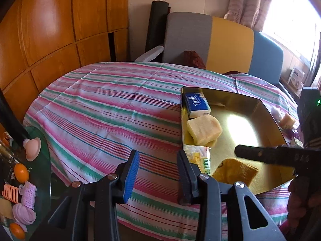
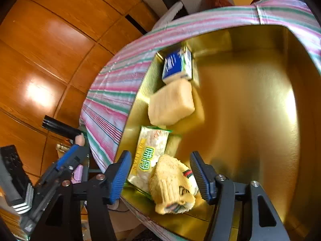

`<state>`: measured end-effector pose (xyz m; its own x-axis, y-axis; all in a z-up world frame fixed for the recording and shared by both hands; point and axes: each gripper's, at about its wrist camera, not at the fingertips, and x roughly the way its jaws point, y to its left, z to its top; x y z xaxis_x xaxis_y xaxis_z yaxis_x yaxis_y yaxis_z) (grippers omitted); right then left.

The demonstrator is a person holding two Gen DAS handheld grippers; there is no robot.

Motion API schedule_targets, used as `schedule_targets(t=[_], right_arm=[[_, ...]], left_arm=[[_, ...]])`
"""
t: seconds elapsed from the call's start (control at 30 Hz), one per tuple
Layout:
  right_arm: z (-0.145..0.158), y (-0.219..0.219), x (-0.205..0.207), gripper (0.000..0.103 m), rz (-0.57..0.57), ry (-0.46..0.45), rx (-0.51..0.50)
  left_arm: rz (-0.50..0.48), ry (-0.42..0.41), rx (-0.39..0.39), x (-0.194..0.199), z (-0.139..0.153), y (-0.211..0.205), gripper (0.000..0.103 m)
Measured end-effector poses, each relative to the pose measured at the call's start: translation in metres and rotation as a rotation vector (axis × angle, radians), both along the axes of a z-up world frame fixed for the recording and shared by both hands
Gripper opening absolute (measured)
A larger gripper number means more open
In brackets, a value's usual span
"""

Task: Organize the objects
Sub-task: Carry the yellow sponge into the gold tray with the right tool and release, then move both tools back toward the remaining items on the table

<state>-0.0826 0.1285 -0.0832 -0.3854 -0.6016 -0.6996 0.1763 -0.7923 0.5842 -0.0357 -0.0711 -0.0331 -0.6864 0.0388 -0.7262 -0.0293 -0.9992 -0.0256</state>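
Gold tray (image 2: 250,104) sits on a striped cloth (image 1: 104,110) and holds a blue tissue pack (image 2: 176,66), a pale sponge (image 2: 170,104), a snack packet (image 2: 148,156) and a yellow towel (image 2: 172,188), lined along its left wall. Right gripper (image 2: 160,176) hovers over the towel, jaws apart on either side of it, pads not pressing. Left gripper (image 1: 158,172) hangs over the cloth beside the tray, jaws apart with nothing between them.

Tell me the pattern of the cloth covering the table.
The tablecloth has pink, green and white stripes with thin blue lines, clearest in the left wrist view.
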Motion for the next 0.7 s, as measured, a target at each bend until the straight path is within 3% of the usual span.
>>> schedule_targets(t=[0.07,0.37,0.7], right_arm=[[0.010,0.009,0.004,0.070,-0.019,0.018,0.013],[0.051,0.056,0.025,0.082,-0.097,0.152,0.162],[0.076,0.188,0.052,0.085,-0.304,0.186,0.297]], left_arm=[[-0.019,0.006,-0.006,0.003,0.002,0.006,0.039],[-0.099,0.026,-0.028,0.012,0.010,0.036,0.039],[-0.192,0.019,-0.070,0.014,0.015,0.081,0.039]])
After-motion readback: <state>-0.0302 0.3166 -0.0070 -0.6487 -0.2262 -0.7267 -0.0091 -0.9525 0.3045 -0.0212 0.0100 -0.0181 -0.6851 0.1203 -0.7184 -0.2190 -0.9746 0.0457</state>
